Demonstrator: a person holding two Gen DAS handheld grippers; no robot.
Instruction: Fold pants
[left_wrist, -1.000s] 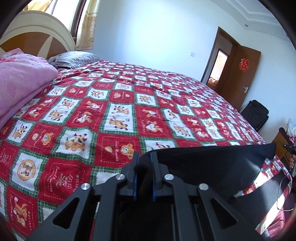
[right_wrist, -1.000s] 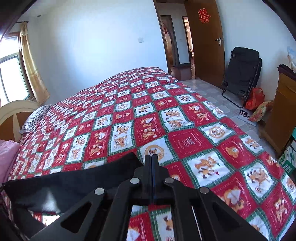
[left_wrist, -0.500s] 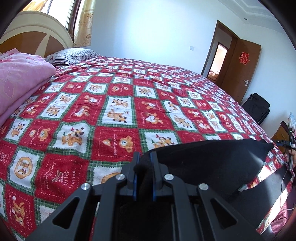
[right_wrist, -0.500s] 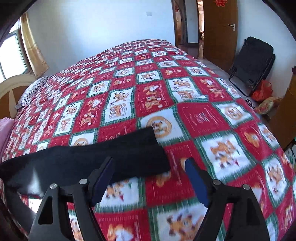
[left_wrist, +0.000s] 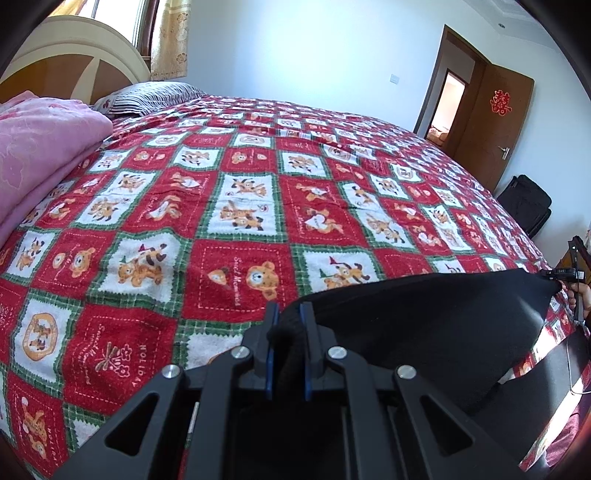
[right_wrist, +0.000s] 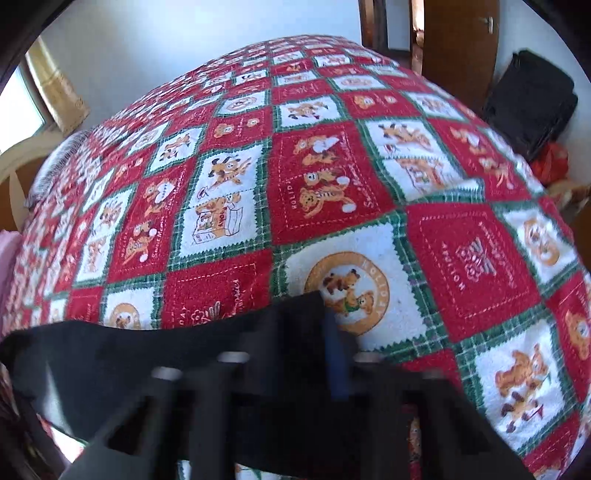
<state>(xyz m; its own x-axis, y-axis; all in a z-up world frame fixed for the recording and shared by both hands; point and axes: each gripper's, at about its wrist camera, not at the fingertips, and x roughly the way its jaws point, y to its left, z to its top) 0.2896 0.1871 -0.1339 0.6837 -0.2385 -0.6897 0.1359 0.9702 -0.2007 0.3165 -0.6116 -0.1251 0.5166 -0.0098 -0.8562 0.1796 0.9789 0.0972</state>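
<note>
Black pants (left_wrist: 424, 321) lie stretched across the near edge of a bed with a red, green and white teddy-bear quilt (left_wrist: 240, 206). My left gripper (left_wrist: 287, 317) is shut on one end of the pants, with black cloth bunched between its blue pads. In the right wrist view the picture is blurred by motion. My right gripper (right_wrist: 314, 328) has its fingers close together around the other end of the pants (right_wrist: 147, 362), with cloth between them. The right gripper also shows at the far right of the left wrist view (left_wrist: 570, 275).
A pink blanket (left_wrist: 40, 147) and a striped pillow (left_wrist: 147, 98) lie at the headboard end. A brown door (left_wrist: 491, 125) stands open at the far wall. A black folding chair (right_wrist: 532, 107) and a red bag (right_wrist: 552, 162) sit on the floor beside the bed.
My right gripper, shut on the pants a second ago and wide open half a second ago, has moved forward and closed on the pants end again. The left gripper kept its hold.
</note>
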